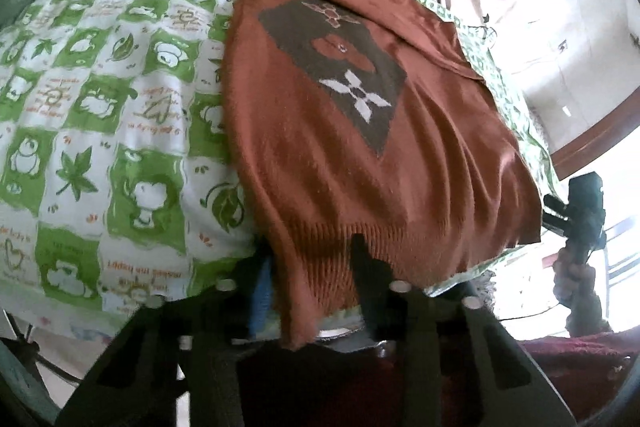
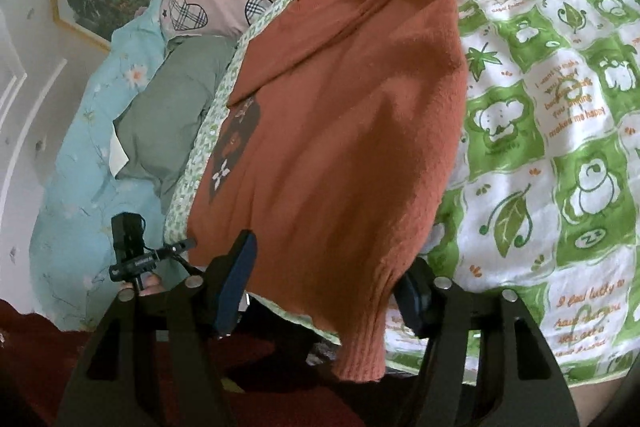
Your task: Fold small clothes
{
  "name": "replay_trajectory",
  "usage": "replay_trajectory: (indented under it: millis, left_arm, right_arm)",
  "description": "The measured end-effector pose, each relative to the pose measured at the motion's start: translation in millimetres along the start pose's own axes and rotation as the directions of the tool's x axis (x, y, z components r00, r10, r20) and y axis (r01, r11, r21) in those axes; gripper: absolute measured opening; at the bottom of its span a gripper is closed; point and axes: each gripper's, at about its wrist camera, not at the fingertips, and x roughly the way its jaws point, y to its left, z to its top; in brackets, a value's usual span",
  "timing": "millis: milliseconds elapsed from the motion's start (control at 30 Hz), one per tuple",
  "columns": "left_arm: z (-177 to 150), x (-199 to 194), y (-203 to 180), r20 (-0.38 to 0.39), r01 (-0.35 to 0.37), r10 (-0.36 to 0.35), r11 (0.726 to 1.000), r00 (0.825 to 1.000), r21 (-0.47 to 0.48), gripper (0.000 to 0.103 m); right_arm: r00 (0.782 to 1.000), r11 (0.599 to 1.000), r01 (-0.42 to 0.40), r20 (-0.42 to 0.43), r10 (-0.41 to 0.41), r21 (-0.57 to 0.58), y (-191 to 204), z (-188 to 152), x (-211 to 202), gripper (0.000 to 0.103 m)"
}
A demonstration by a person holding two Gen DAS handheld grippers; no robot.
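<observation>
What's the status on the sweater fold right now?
Both grippers, left gripper and right gripper, open, straddling hem of rust-orange knit sweater. Sweater flat on green-checked quilt. Nothing in the way.

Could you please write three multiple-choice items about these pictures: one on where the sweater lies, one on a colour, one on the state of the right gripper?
1. Where does the sweater lie?
A. on the green-and-white checked blanket
B. on a wooden chair
C. inside a basket

2. What colour is the flower in the sweater's dark patch?
A. yellow
B. white
C. blue

3. How does the right gripper stand?
A. shut on a sock
B. out of view
C. open, its fingers either side of the sweater's ribbed hem

Key: 1 A, the blanket shows around the sweater in both views. 2 B, four white petals show in the left wrist view. 3 C, a wide gap separates the fingers with the hem between.
</observation>
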Motion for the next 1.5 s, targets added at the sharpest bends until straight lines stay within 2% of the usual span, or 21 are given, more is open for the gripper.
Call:
replay_trajectory:
  millis: [67, 100, 133, 267, 367, 500, 633, 833, 1033, 1100, 1300, 1500]
  left_arm:
    - [2, -1, 8, 0.004, 0.015, -0.015, 1.0, 1.0, -0.023, 0.015]
    - [3, -1, 12, 0.011, 0.023, -0.023, 0.999, 1.0, -0.034, 0.005]
    - [2, -1, 12, 0.015, 0.025, -0.024, 0.999, 1.0, -0.036, 0.005]
    - [-6, -13, 2, 0.068, -0.023, 0.022, 1.0, 0.997, 0.006, 0.004]
    - [-3, -21, 0, 0.104, -0.017, 0.019, 1.0, 0.994, -0.02, 0.004]
    - [12, -46, -9, 0.203, 0.016, -0.009, 0.999, 0.979, -0.03, 0.004]
    - [35, -63, -18, 0.275, 0.032, -0.021, 0.999, 0.961, -0.037, 0.004]
    - [91, -75, -38, 0.389, 0.035, -0.027, 0.999, 0.921, -0.013, 0.004]
    - [174, -59, -48, 0.481, -0.025, 0.028, 1.0, 0.876, -0.012, 0.004]
    - [203, -45, -48, 0.494, -0.054, 0.06, 0.998, 0.867, -0.027, 0.004]
    - [269, 1, -36, 0.467, -0.094, 0.119, 0.993, 0.876, -0.076, 0.004]
    - [310, 43, -19, 0.426, -0.132, 0.157, 0.987, 0.891, -0.088, 0.004]
  right_arm:
    - [1.0, 1.0, 0.008, 0.007, -0.009, 0.004, -3, -3, -2, 0.042]
    - [1.0, 1.0, 0.015, 0.013, -0.015, 0.019, -7, -5, -3, 0.032]
    - [1.0, 0.999, 0.024, 0.01, -0.024, 0.03, -11, -5, -4, 0.005]
    - [1.0, 0.998, 0.007, 0.028, -0.009, 0.064, -23, -14, -15, 0.006]
    - [0.999, 0.997, -0.009, 0.041, 0.006, 0.073, -24, -17, -18, 0.006]
    - [0.994, 0.997, -0.062, 0.09, 0.057, 0.047, -11, -5, -28, 0.006]
    - [0.987, 0.997, -0.074, 0.146, 0.073, 0.002, 6, 20, -45, 0.006]
    - [0.966, 0.996, -0.072, 0.244, 0.082, -0.05, 23, 73, -56, 0.006]
    - [0.956, 0.998, 0.028, 0.294, -0.012, -0.052, 15, 154, -40, 0.006]
    - [0.953, 0.997, 0.06, 0.3, -0.045, -0.044, 9, 181, -29, 0.006]
    - [0.953, 0.993, 0.119, 0.282, -0.111, -0.013, -10, 252, 11, 0.006]
    - [0.949, 0.985, 0.17, 0.267, -0.169, 0.02, -30, 291, 40, 0.006]
